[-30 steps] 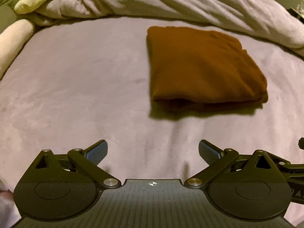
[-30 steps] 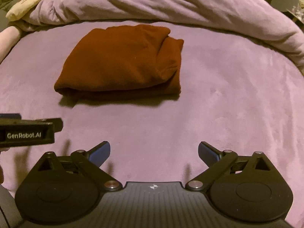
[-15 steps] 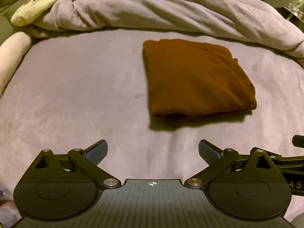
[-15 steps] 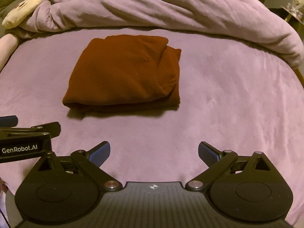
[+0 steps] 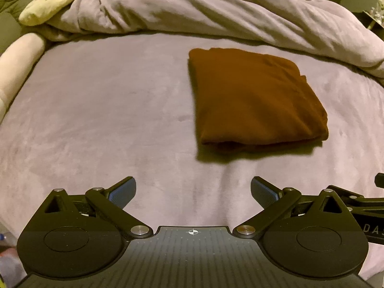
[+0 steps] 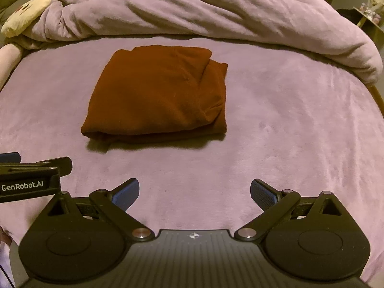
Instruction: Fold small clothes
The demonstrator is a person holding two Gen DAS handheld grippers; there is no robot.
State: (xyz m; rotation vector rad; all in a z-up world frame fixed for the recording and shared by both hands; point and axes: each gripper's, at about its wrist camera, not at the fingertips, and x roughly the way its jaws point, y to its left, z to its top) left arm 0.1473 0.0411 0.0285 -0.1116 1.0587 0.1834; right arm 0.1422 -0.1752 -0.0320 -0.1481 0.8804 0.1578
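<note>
A purple bed sheet point(image 6: 288, 124) spreads under a bunched duvet point(image 6: 192, 9) along its far edge. The folded brown garment point(image 6: 158, 93) lies mid-bed, nearer the far edge. Left gripper point(image 5: 193, 192) and right gripper point(image 6: 194, 192) hover at the near edge, both spread wide, holding nothing

left wrist: low over bed point(image 5: 96, 110), facing duvet point(image 5: 216, 12) | right wrist: same heading, alongside | shared: folded garment point(image 5: 254, 98)
</note>
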